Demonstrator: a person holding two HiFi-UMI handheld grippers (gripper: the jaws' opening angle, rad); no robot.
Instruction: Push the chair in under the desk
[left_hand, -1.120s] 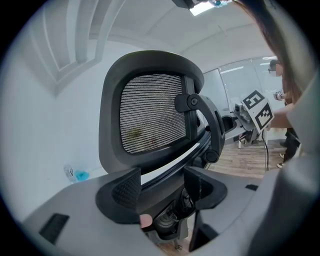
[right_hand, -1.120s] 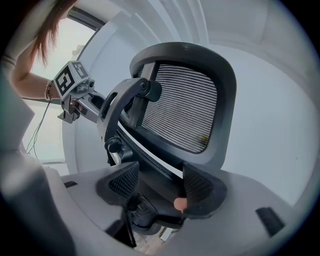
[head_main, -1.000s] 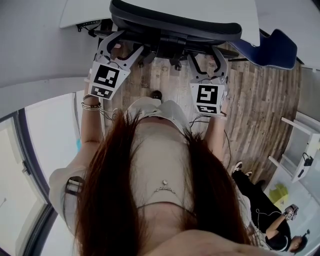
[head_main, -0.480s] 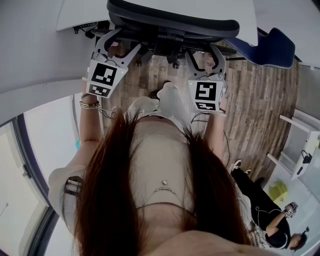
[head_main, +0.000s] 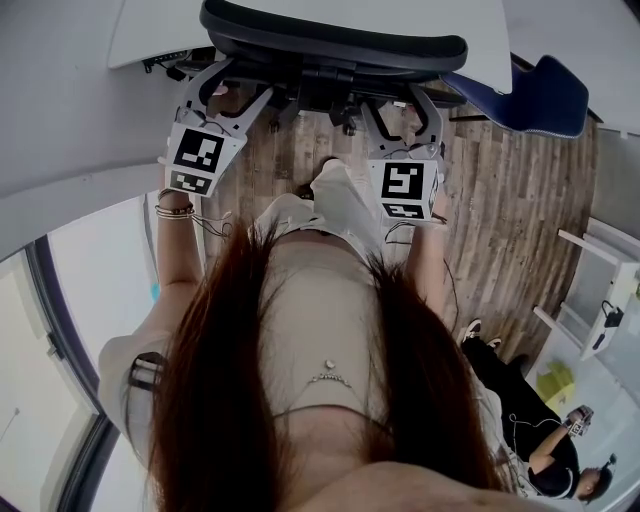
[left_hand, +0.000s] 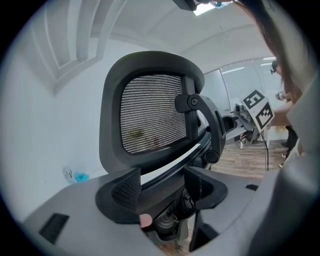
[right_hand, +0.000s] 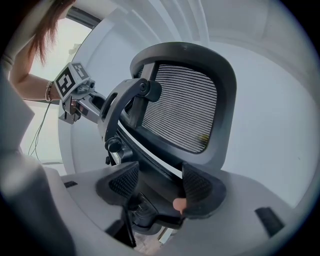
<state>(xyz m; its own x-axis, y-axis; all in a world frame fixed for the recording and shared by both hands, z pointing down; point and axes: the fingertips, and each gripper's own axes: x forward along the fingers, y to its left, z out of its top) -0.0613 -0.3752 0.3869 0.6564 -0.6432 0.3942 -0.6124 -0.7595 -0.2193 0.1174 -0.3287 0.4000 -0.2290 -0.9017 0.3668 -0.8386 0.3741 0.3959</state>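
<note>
Now left gripper (head_main: 238, 92) and right gripper (head_main: 404, 108), jaws apart, face the chair (head_main: 330, 38).

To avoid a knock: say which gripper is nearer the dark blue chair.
Right. The right gripper sits left of the dark blue chair; the left gripper is farther left, across the black mesh office chair.

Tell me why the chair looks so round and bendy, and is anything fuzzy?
Left gripper view: the wide lens bulges the chair and blacks out the corners; the close-up jaws look soft. Right gripper view: same bulge, upper left washed out by light. Head view: the floor planks curve near the edges.
</note>
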